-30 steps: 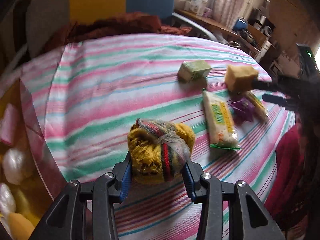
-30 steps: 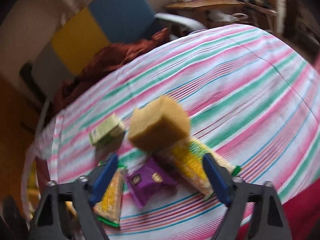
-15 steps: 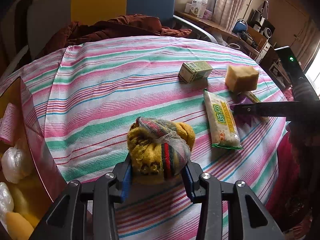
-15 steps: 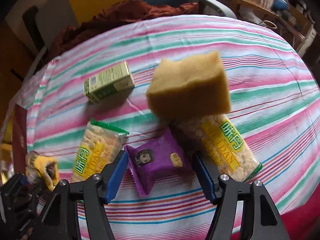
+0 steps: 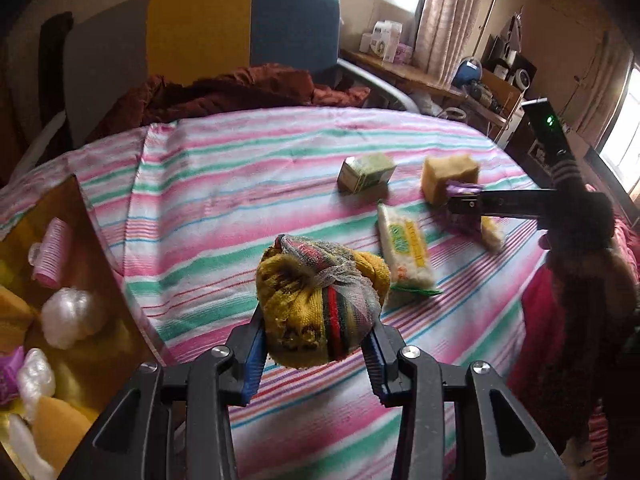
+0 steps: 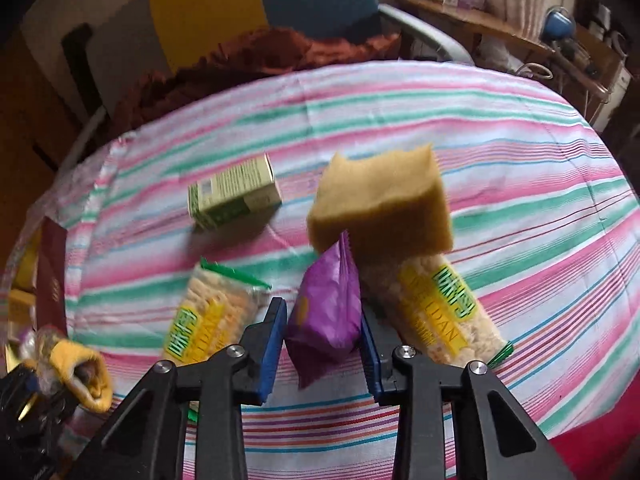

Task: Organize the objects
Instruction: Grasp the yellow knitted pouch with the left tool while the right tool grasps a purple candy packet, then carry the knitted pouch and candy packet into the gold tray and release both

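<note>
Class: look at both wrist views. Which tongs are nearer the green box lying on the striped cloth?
Right. The right tongs, shut on the purple packet, sit just short of the green box; the left tongs hold the yarn bundle farther off.

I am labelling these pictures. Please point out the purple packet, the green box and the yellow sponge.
purple packet (image 6: 326, 312): right wrist view, middle of its wrapper.
green box (image 6: 236, 196): right wrist view, its printed side.
yellow sponge (image 6: 380, 200): right wrist view, its top face.

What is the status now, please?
Left gripper shut on yellow sock bundle. Right gripper just closed on purple packet. Sponge close behind packet.
</note>
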The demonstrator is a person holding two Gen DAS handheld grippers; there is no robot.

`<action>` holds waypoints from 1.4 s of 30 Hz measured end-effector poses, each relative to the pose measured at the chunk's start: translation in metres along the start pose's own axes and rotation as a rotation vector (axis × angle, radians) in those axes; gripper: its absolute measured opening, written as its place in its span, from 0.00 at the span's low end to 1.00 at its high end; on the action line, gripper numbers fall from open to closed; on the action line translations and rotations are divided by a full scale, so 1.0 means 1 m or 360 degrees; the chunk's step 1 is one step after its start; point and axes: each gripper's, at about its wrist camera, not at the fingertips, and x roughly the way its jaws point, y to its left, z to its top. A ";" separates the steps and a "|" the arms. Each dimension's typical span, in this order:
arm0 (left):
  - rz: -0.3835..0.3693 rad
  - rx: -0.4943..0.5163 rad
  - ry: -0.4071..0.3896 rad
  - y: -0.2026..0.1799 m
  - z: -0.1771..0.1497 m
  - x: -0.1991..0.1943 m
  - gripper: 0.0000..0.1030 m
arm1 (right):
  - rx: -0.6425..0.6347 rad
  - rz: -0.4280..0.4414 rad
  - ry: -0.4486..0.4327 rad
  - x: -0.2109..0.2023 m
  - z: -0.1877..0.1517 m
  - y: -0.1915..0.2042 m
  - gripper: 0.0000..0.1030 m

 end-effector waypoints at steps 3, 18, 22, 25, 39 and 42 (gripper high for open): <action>-0.0010 -0.0028 -0.0051 0.004 0.000 -0.018 0.41 | 0.0025 0.0040 -0.0093 -0.010 0.002 0.000 0.30; 0.0054 -0.0275 -0.0226 0.065 -0.019 -0.091 0.41 | -0.0080 0.0171 -0.0209 -0.052 -0.016 0.042 0.30; 0.0122 -0.0377 -0.0271 0.093 -0.027 -0.111 0.41 | -0.0168 0.0273 -0.0244 -0.067 -0.021 0.075 0.30; 0.0204 -0.0491 -0.0318 0.123 -0.039 -0.133 0.41 | -0.0269 0.0396 -0.0261 -0.078 -0.026 0.108 0.30; 0.0477 -0.0882 -0.0446 0.226 -0.090 -0.196 0.41 | -0.0801 0.0867 -0.0048 -0.069 -0.078 0.293 0.30; 0.0469 -0.0900 -0.0438 0.232 -0.093 -0.195 0.41 | -0.0834 0.0836 0.0007 -0.056 -0.086 0.309 0.33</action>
